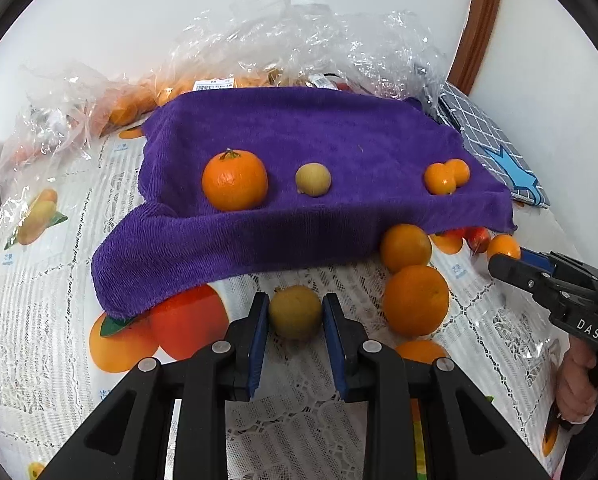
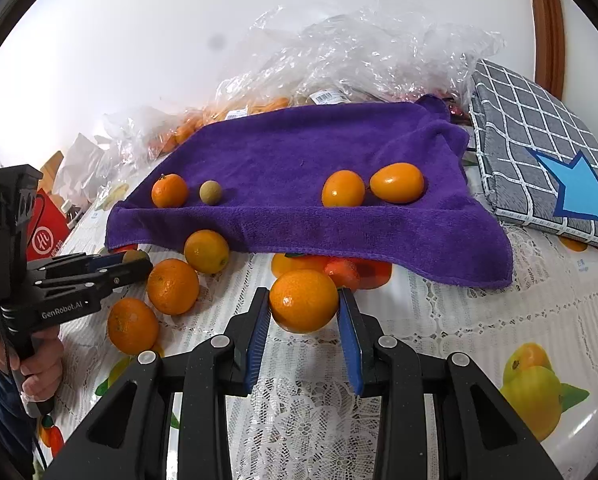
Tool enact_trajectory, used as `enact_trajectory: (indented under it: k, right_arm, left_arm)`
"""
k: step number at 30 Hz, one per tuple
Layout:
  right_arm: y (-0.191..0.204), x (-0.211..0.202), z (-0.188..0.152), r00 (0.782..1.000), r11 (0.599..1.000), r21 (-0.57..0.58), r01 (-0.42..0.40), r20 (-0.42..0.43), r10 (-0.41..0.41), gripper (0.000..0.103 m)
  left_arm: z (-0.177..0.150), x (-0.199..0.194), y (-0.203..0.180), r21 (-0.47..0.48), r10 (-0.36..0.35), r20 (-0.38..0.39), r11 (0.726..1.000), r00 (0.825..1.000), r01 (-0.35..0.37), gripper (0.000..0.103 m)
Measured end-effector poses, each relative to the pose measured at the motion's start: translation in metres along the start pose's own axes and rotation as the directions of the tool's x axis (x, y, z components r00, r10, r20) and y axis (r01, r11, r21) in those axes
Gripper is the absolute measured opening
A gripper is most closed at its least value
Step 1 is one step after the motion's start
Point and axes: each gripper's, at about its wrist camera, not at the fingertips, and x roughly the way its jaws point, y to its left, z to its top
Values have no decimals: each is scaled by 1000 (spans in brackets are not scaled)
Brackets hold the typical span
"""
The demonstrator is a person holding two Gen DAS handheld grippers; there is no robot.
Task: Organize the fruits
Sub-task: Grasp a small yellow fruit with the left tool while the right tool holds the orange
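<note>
A purple towel point(image 1: 319, 132) lies on the fruit-print tablecloth. On it rest a tangerine point(image 1: 235, 180), a small tan longan point(image 1: 313, 179) and two kumquats point(image 1: 446, 176). In the left wrist view my left gripper point(image 1: 295, 306) is shut on a second tan longan point(image 1: 295, 318) just in front of the towel. In the right wrist view my right gripper point(image 2: 303, 300) is shut on a kumquat point(image 2: 303, 312) at the towel's front hem. Three loose tangerines point(image 2: 173, 286) lie between the two grippers. Each gripper also shows in the other's view, the left gripper point(image 2: 139, 262) and the right gripper point(image 1: 503, 260).
Crumpled clear plastic bags point(image 2: 359, 52) holding more fruit sit behind the towel. A grey checked cloth with a blue star point(image 2: 539, 152) lies to the right. Small red fruits point(image 2: 341, 274) peek from under the towel's front hem. A red box point(image 2: 45, 236) stands beyond the table's left edge.
</note>
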Motion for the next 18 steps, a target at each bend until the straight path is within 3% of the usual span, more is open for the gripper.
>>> enact_trajectory:
  k: [7, 18]
  right_arm:
    - [2, 0, -1, 1000, 1000, -12, -8, -2, 8, 34]
    - [-3, -8, -2, 999, 1000, 10, -12, 39, 12, 34]
  left_arm:
    - [1, -1, 1, -16, -11, 20, 1000, 1000, 11, 25]
    - [7, -24, 24, -118, -31, 180, 992, 983, 52, 25]
